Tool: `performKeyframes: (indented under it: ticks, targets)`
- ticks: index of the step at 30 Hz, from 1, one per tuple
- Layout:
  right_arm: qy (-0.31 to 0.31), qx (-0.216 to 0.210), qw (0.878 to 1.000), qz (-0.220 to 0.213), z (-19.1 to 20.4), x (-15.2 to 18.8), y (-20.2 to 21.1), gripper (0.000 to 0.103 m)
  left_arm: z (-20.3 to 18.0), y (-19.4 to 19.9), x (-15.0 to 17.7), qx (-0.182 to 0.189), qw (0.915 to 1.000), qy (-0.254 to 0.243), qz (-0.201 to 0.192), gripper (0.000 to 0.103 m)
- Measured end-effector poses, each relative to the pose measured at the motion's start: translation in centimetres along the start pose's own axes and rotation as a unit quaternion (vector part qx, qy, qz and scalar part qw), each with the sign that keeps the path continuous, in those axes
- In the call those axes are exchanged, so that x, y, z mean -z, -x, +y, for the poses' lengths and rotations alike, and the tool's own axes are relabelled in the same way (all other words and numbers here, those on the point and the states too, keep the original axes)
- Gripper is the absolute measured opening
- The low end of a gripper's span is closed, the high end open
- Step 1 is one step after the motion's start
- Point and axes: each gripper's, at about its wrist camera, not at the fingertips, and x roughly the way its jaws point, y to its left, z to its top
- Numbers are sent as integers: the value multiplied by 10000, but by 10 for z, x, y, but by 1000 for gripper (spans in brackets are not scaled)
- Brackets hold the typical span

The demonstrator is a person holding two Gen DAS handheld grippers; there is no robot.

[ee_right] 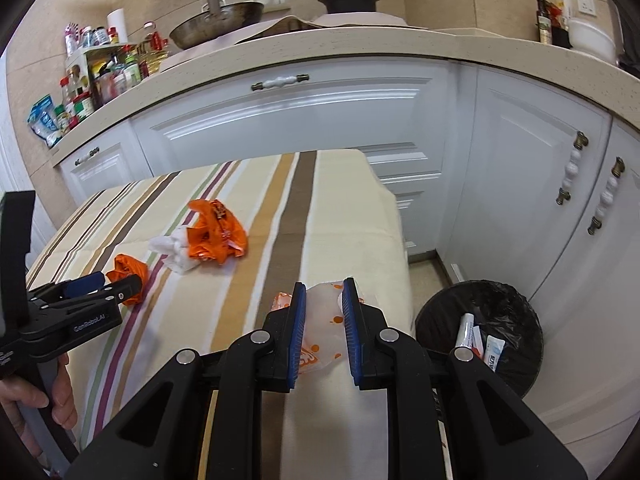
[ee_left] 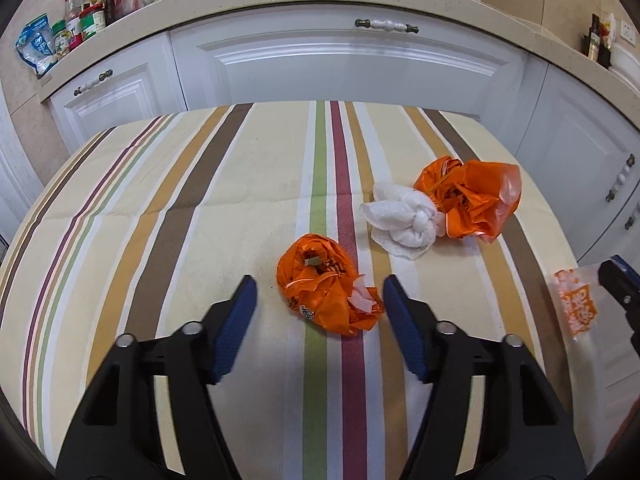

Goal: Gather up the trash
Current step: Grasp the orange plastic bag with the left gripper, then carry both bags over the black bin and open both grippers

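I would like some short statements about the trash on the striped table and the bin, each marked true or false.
1. The left gripper is open around an orange plastic bag. True.
2. The right gripper is empty. False: a translucent wrapper with orange print sits between its jaws.
3. The black-lined trash bin stands on the floor beside the table. True.
4. The bin is empty. False: small white tubes or packets lie in it.
5. A crumpled white paper towel touches a second orange bag. True.
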Motion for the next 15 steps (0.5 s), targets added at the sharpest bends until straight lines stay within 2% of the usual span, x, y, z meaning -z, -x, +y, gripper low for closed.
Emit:
performKeyframes:
  ticks: [2, 10, 15]
  targets:
    - [-43, 2, 10000, -7, -4, 1, 0, 20, -2, -5, 1, 33, 10000, -45, 65, 48]
    - [-133, 34, 9999, -76, -15, 3, 2, 20, -5, -2, 2, -72, 9998, -167, -37, 44]
    - [-191, 130, 9996, -160, -23, 2, 8, 20, -12, 17, 4, 7, 9995, -271, -167, 44]
